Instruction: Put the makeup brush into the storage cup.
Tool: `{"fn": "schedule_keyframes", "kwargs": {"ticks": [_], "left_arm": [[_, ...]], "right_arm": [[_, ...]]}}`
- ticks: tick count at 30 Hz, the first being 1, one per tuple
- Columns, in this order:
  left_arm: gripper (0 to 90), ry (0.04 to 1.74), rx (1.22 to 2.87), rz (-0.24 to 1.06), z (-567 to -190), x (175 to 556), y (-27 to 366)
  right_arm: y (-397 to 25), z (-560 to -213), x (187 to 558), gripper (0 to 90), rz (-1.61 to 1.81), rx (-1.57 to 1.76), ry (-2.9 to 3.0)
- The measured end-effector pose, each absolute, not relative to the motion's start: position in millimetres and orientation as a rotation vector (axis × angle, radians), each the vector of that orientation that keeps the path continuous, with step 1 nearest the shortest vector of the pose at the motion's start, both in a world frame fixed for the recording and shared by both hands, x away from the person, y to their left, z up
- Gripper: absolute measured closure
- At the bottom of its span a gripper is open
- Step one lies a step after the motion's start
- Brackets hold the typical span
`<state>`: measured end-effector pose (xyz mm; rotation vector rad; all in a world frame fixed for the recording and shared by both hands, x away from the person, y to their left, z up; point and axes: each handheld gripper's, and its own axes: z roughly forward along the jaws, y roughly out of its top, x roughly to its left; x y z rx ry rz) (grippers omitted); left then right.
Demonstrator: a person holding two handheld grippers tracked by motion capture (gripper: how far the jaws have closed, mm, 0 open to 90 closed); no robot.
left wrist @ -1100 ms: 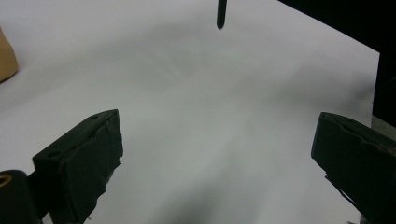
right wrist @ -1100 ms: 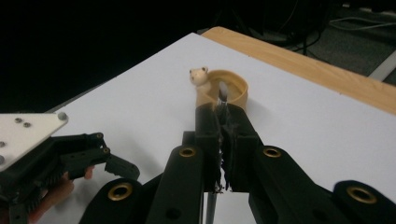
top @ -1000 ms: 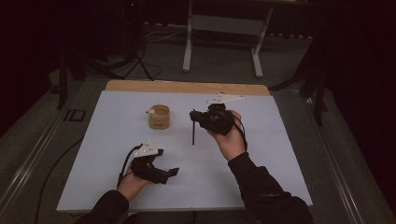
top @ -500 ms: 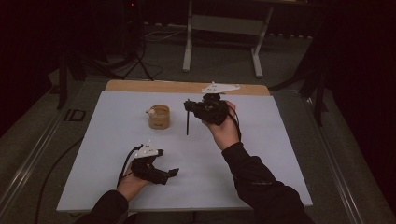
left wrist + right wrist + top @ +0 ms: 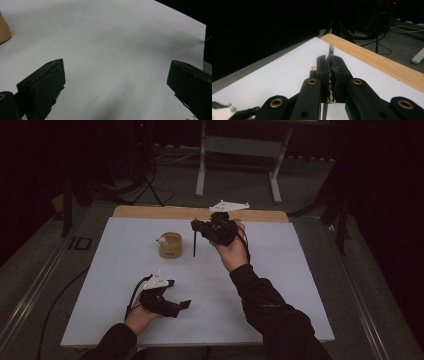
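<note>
Your right gripper (image 5: 196, 226) sits just right of the cup (image 5: 170, 245), mid-table toward the far edge, with a thin rod (image 5: 194, 243) hanging from it. Your left gripper (image 5: 181, 306) rests near the front edge, well apart from both.

Left gripper (image 5: 176, 306): resting low near the table's near edge, left of centre, jaws standing wide apart, pointing rightward; left hand (image 5: 140, 312) gripping it from behind, forearm entering at the bottom edge. Right gripper (image 5: 196, 226): raised toward the far edge, jaws pressing together, pointing left; right hand (image 5: 231, 251) holding it aloft, sleeved arm stretching forward.
</note>
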<state>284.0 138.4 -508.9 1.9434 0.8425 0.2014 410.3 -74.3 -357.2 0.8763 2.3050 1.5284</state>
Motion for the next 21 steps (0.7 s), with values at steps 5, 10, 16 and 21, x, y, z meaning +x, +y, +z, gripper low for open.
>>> {"fn": "schedule_keyframes", "kwargs": {"ticks": [5, 10, 16, 21], "left_arm": [[2.4, 0.843, 1.949, 0.192, -510.2, 284.2, 137.6], [2.4, 0.839, 1.948, 0.192, -510.7, 284.3, 137.9], [2.4, 0.84, 1.946, 0.189, -510.5, 284.3, 138.7], [2.3, 0.841, 1.942, 0.184, -510.4, 284.5, 139.7]], "right_arm": [[-66.1, -356.4, 414.6, 85.7, 1.525, 0.858, 2.313], [-58.0, -354.7, 419.5, 85.8, 1.526, 0.848, 2.314], [-48.3, -353.5, 425.4, 85.8, 1.544, 0.82, 2.322], [-41.2, -354.5, 430.1, 85.8, 1.544, 0.802, 2.326]]}}
